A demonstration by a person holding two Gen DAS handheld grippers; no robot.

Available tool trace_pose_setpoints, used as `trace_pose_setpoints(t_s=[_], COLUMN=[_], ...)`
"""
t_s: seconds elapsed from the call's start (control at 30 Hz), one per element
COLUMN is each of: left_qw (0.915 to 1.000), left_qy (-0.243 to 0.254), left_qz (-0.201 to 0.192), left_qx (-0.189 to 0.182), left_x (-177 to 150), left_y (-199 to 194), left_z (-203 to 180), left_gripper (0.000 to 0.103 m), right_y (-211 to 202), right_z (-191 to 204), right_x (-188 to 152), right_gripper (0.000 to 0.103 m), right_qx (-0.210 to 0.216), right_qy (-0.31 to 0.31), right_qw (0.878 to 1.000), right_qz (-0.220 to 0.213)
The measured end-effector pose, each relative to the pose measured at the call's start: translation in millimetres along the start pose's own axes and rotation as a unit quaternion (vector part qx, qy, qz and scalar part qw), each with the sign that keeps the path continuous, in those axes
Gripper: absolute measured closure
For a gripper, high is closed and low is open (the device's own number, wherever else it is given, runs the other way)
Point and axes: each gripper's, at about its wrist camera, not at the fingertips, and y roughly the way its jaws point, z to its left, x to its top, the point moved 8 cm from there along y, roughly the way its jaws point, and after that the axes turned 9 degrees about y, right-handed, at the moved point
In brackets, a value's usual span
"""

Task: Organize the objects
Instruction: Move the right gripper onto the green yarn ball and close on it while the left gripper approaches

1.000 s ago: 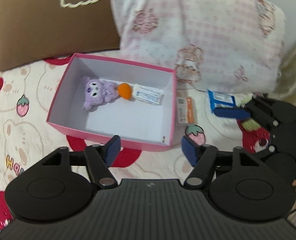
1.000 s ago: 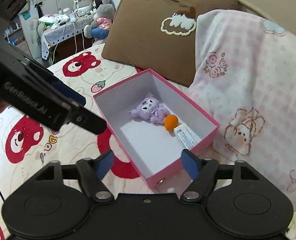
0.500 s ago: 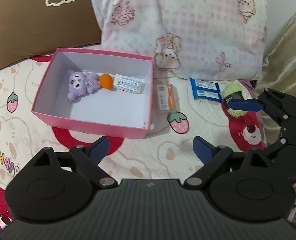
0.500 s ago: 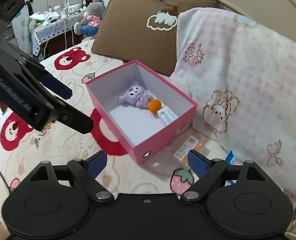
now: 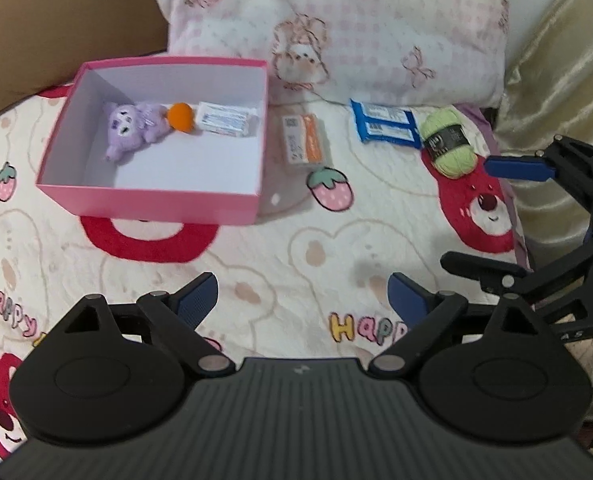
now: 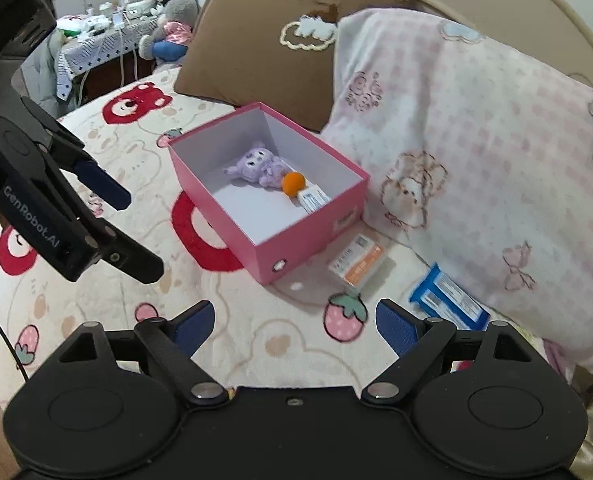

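Observation:
A pink box [image 5: 156, 204] [image 6: 316, 240] sits on the bedspread and holds a purple plush [image 5: 130, 128] [image 6: 256, 168], an orange ball [image 5: 181, 117] [image 6: 293, 183] and a small white packet [image 5: 226, 118] [image 6: 314, 199]. Right of the box lie an orange-and-white packet [image 5: 304, 140] [image 6: 358, 264], a blue packet [image 5: 384, 122] [image 6: 448, 300] and a green yarn ball [image 5: 450, 142]. My left gripper [image 5: 302, 300] hangs open and empty over the bedspread, short of the box. My right gripper [image 6: 294, 326] is open and empty near the orange-and-white packet.
A brown pillow [image 6: 264, 44] and a pink checked pillow [image 5: 336, 28] [image 6: 476, 152] lie behind the box. A gold curtain [image 5: 556, 60] borders the right side. A cluttered table with plush toys [image 6: 136, 28] stands beyond the bed. Each gripper shows at the edge of the other's view.
Both grippers have drawn back and shifted right, so the box looks smaller and the packets and yarn came into view. The left jaws stand wider than a second ago.

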Motion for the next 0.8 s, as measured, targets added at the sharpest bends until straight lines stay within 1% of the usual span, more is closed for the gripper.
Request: trace_pose_setpoints(t_s=[0.1,0.17,0.27,0.37,0.47,0.57,0.7,0.8], left_qw=[0.9999,0.9997,0.9992,0.9984,0.9985,0.998,0.9972,0.9964], left_qy=[0.006,0.016,0.036,0.05,0.044,0.038,0.048,0.053], left_qz=[-0.004,0.004,0.009,0.013,0.001,-0.011,-0.009,-0.004], left_qx=[-0.011,-0.017,-0.017,-0.026,-0.033,-0.049,-0.056,-0.066], left_x=[2.9,6.5,12.1,16.5,23.4,31.9,42.3,49.7], left_y=[5.4,8.9,13.3,19.3,24.9,31.0,44.3,55.1], left_z=[-14.2,-22.7,-36.1,-49.8,-60.5,-70.8,-88.4,-100.8], left_gripper=[0.011,0.013,0.013,0.013,0.013,0.012,0.012,0.012], right_y=[-2.2,-3.2,-6.5,-8.7,-9.0,-8.5,-3.9,-0.2], right_z=[-7.4,-12.8,-20.2,-28.4,-37.1,-47.1,-64.0,-78.0], right_x=[-8.8,-14.7,-21.0,-26.3,-31.1,-33.7,-37.6,-39.7], right_gripper=[0.013,0.013,0.013,0.013,0.013,0.013,0.013,0.013], right_qx=[-0.007,-0.016,-0.021,-0.026,-0.034,-0.039,-0.036,-0.054], right_qy=[0.008,0.014,0.02,0.027,0.032,0.034,0.053,0.06], right_qw=[1.0,1.0,0.999,0.999,0.999,0.999,0.998,0.997], right_qz=[0.005,0.011,0.013,0.015,0.018,0.014,0.018,0.017])
